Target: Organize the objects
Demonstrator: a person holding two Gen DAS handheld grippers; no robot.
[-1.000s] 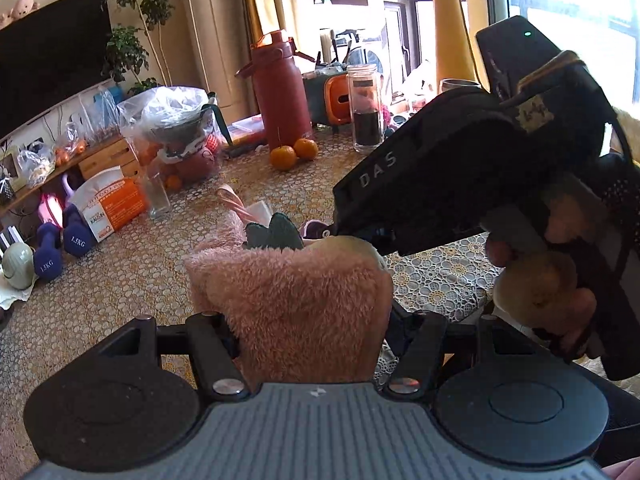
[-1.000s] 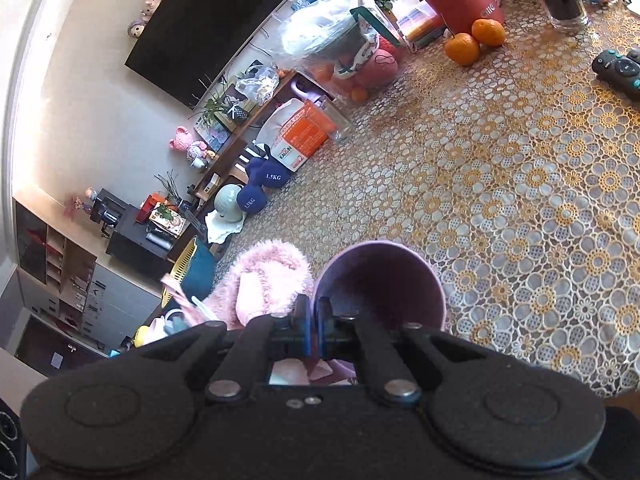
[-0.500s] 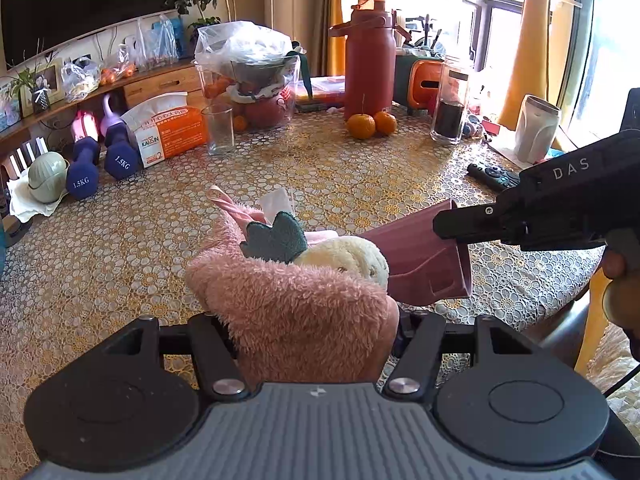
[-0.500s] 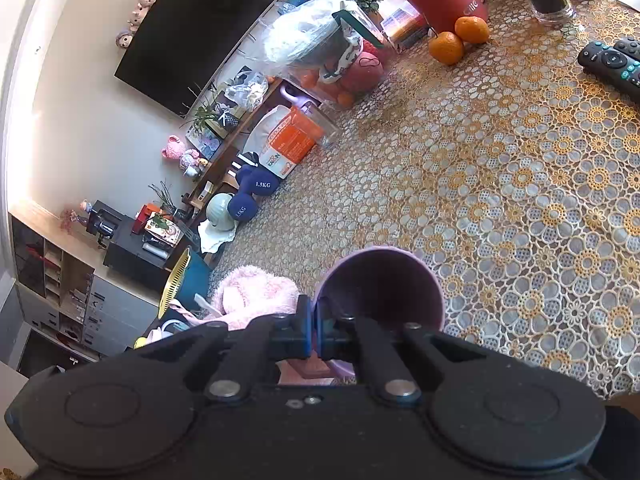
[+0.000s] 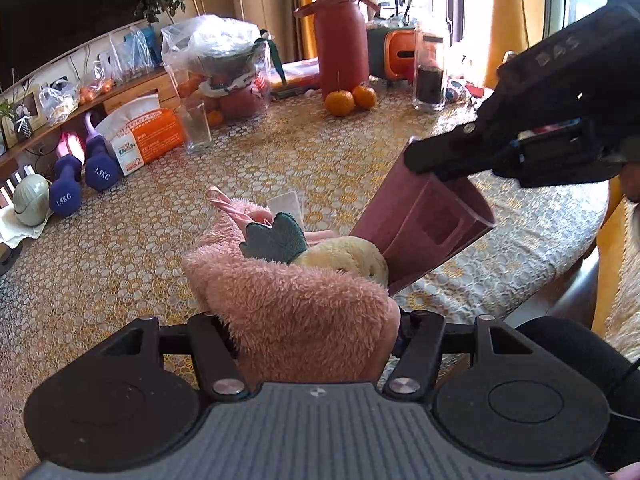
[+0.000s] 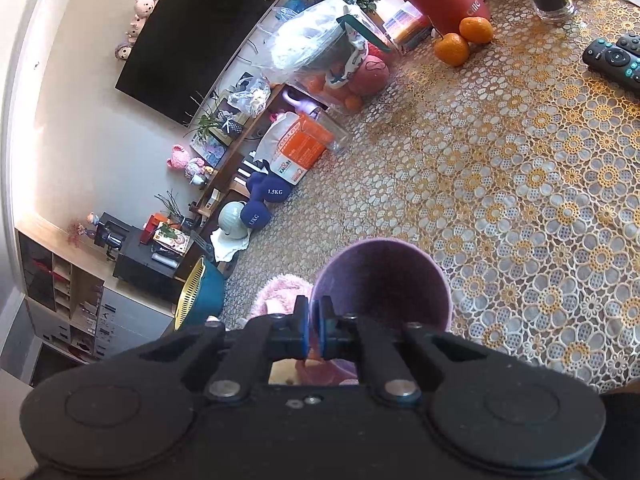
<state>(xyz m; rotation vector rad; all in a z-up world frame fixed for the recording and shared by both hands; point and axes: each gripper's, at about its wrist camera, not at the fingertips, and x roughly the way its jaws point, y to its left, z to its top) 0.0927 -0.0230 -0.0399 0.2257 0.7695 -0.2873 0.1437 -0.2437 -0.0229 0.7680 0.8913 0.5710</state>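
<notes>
A fluffy pink plush toy point(image 5: 296, 308) with a teal leaf and a yellow part fills my left gripper point(image 5: 312, 320), which is shut on it; the fingertips are buried in the fur. My right gripper point(image 6: 313, 320) is shut on the rim of a mauve plastic bin point(image 6: 384, 276). The left wrist view shows that right gripper point(image 5: 416, 156) holding the bin point(image 5: 424, 224) tilted above the table. The bin's lower end is against the plush's yellow part. In the right wrist view the plush point(image 6: 280, 292) shows just left of the bin's mouth.
On the lace tablecloth point(image 5: 120, 264) stand a red jug point(image 5: 340, 40), two oranges point(image 5: 350, 100), a dark-filled glass jar point(image 5: 430, 76), an empty glass point(image 5: 196, 128), a tissue pack point(image 5: 144, 136) and blue dumbbells point(image 5: 80, 184). Remote controls point(image 6: 616, 60) lie at the right.
The left wrist view has swung and sunk toward the table. The right gripper with the bin now sits further right and higher in it, and the bin's base has come against the plush.
</notes>
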